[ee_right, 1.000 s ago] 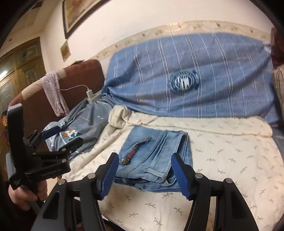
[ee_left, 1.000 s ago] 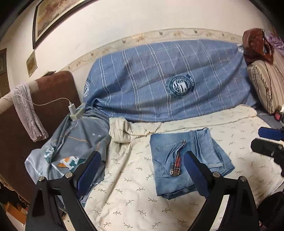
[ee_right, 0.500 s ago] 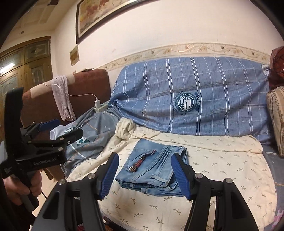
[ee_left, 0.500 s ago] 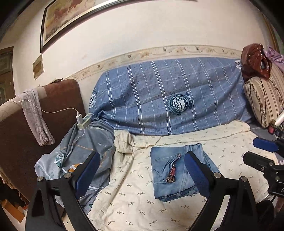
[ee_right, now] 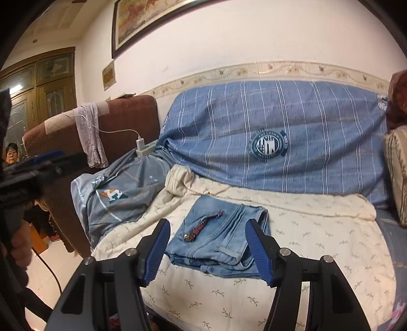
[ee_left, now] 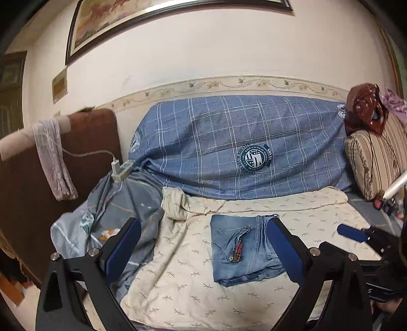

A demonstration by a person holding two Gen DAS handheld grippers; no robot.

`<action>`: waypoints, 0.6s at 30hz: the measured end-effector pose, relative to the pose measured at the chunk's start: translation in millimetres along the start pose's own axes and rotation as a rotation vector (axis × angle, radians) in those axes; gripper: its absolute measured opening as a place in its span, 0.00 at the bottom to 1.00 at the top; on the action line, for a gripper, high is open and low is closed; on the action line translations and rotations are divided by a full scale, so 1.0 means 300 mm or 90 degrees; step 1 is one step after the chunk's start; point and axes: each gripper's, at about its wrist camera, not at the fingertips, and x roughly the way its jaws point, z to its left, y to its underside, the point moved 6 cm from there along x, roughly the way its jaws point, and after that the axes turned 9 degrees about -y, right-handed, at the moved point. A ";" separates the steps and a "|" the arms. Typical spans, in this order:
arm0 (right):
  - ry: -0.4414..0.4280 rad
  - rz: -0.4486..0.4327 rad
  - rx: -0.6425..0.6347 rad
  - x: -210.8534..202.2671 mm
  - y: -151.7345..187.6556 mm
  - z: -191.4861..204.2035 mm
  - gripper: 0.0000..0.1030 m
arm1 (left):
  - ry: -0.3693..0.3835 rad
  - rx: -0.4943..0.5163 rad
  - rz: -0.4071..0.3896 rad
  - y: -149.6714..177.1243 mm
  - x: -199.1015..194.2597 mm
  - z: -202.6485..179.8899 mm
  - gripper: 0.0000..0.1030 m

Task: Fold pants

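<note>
Both tools have drawn back from the folded jeans (ee_left: 244, 250), which lie ahead between the wide-spread, empty fingers of the left tool (ee_left: 203, 249) and right tool (ee_right: 208, 248). Beneath: a cream leaf-print sheet (ee_right: 318, 244) on the sofa; behind, a blue plaid throw (ee_left: 229, 142), a white wall (ee_left: 203, 56), a framed picture (ee_right: 147, 23).

Pants (ee_right: 223, 236): faded matt denim, stitched seams, metal-looking beaded zipper pull (ee_right: 202, 225) at 10 o'clock of the fold. Cream sheet (ee_right: 318, 244): thin printed cotton (wrinkled). Left gripper (ee_left: 203, 250), right gripper (ee_right: 206, 249): matt black plastic, ribbed blue pads, shiny metal screws.
</note>
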 end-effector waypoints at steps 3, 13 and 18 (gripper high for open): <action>-0.006 -0.002 0.012 0.007 0.008 -0.015 0.63 | -0.011 -0.018 0.012 0.005 0.003 0.025 0.96; -0.019 0.003 -0.001 0.016 0.021 0.019 0.63 | 0.002 -0.056 0.045 0.034 0.018 0.041 0.96; -0.017 -0.007 -0.003 -0.005 0.005 0.018 0.63 | -0.002 -0.054 0.011 0.018 -0.005 0.038 0.96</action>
